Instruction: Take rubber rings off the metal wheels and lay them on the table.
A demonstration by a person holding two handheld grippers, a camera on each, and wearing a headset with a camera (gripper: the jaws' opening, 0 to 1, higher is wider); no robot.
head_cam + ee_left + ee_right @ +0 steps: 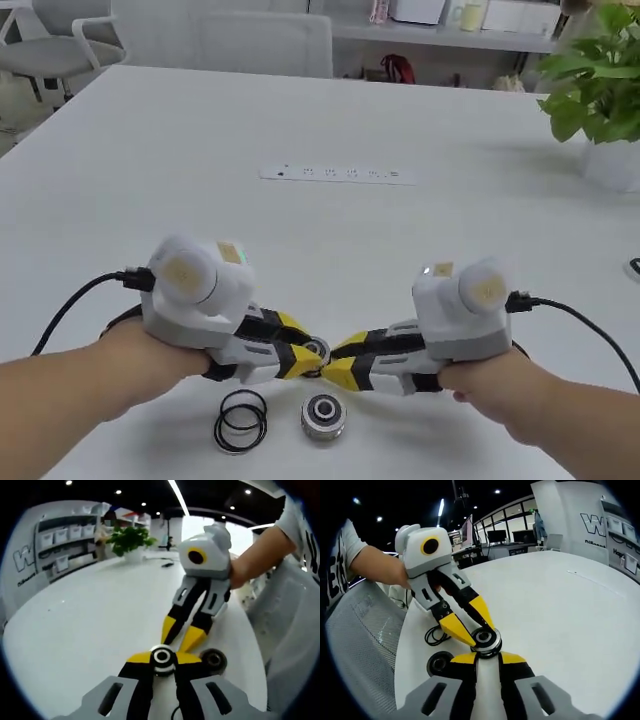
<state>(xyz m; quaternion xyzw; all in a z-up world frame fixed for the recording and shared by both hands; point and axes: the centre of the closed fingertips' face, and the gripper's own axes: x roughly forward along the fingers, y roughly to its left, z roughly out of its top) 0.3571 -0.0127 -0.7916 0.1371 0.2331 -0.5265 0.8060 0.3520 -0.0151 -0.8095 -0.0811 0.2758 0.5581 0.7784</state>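
While the person is holding a two-jaw gripper in each hand low over the broad white table (pixel 400 240), a small cluster of thin black rubber rings (pixel 240 420) is lying flat on the tabletop nearest the person. A loose round silver metal wheel (pixel 323 415) with a dark centre is sitting just beside them on their right, not touching them. Just beyond these, the left gripper (pixel 305 357) and the right gripper (pixel 337 366) are meeting tip to tip above the table. The left gripper is clamping its yellow-tipped jaws on a second round metal wheel (pixel 163 657), one jaw on each side of it. A black band is showing around that wheel's rim. The right gripper is pointing its narrowly parted yellow tips at the same rim from the opposite side, touching or almost touching it. Whether it is actually gripping anything cannot be told. Farther off, a long white power strip (pixel 335 174) is lying across the middle of the table. A leafy green plant in a white pot (pixel 598 90) is standing near the far right edge, and grey office chairs (pixel 60 40) are standing beyond the far side.
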